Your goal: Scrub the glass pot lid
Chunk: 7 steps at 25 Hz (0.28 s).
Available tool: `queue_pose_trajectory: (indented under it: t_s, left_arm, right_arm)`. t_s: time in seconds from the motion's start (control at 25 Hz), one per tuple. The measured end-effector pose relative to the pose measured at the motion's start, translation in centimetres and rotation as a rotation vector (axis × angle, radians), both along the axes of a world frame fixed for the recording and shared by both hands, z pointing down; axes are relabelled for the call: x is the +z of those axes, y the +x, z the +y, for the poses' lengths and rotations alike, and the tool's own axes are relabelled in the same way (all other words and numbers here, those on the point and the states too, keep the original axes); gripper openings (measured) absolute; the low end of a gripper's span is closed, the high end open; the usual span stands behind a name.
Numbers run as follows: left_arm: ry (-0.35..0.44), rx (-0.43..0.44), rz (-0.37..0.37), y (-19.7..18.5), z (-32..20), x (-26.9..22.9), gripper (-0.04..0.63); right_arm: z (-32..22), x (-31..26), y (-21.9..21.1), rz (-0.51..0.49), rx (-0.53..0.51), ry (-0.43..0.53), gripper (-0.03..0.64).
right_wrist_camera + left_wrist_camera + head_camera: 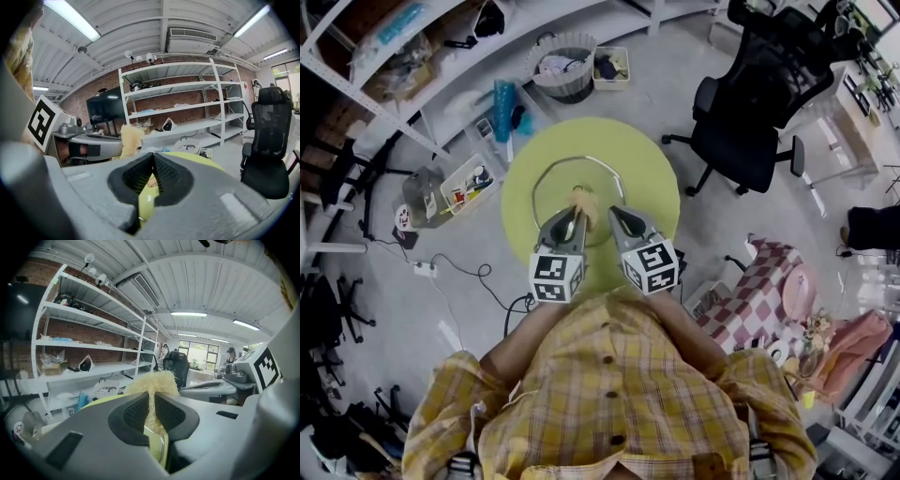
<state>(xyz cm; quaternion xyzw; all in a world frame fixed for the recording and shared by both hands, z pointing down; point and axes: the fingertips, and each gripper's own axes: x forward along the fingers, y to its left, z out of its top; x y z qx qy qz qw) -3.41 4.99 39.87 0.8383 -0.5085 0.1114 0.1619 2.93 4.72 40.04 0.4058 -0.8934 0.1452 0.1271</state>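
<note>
A glass pot lid with a metal rim lies flat on a round yellow-green table. My left gripper is shut on a straw-coloured fibrous scrubber, which rests over the lid's near part. In the left gripper view the scrubber sticks up from between the pads of the left gripper. My right gripper sits at the lid's right near edge. Its jaws are closed, with a thin rim edge showing low in their gap. The scrubber shows to its left.
A black office chair stands right of the table. A basket and white shelves are behind it. Bins and cables lie on the floor at the left. A checkered cloth is at the right.
</note>
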Motion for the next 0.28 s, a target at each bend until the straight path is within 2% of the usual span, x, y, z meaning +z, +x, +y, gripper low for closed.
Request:
queue_pose_trajectory:
  t_s: [0.28]
  left_arm:
    - [0.009,-0.016,-0.007,-0.41,0.16,-0.28,0.041]
  right_arm:
    - [0.29,-0.42,-0.16,-0.001,-0.013,0.017,-0.003]
